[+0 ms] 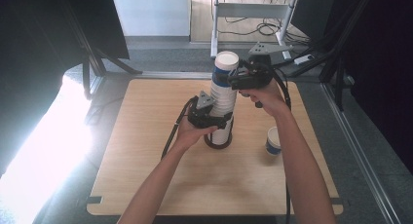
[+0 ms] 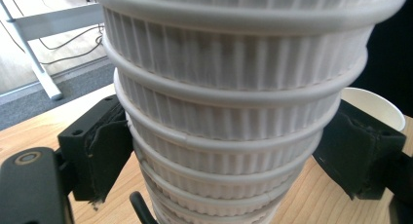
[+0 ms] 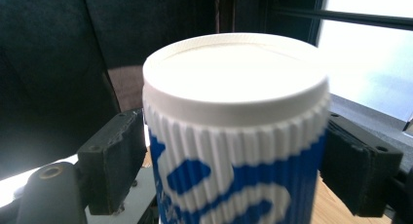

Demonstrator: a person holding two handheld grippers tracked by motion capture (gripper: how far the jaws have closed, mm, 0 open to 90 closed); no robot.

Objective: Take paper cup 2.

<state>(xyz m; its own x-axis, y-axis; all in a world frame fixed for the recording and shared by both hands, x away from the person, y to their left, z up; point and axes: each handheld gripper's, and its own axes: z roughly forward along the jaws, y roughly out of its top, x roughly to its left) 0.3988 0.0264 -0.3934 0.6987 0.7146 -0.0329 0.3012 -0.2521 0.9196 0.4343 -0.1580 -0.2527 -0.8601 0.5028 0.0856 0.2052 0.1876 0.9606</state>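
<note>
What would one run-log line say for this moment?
left tool: grips cup stack | right tool: around top cup | loose cup: on table

Harsh daylight blows out the floor (image 1: 44, 151) at left; dark surroundings; close-ups slightly soft.

My bare forearms carry two black handheld grippers, left gripper (image 1: 225, 121) and right gripper (image 1: 232, 81), each with grey triangular plate, trailing black cable.
</note>
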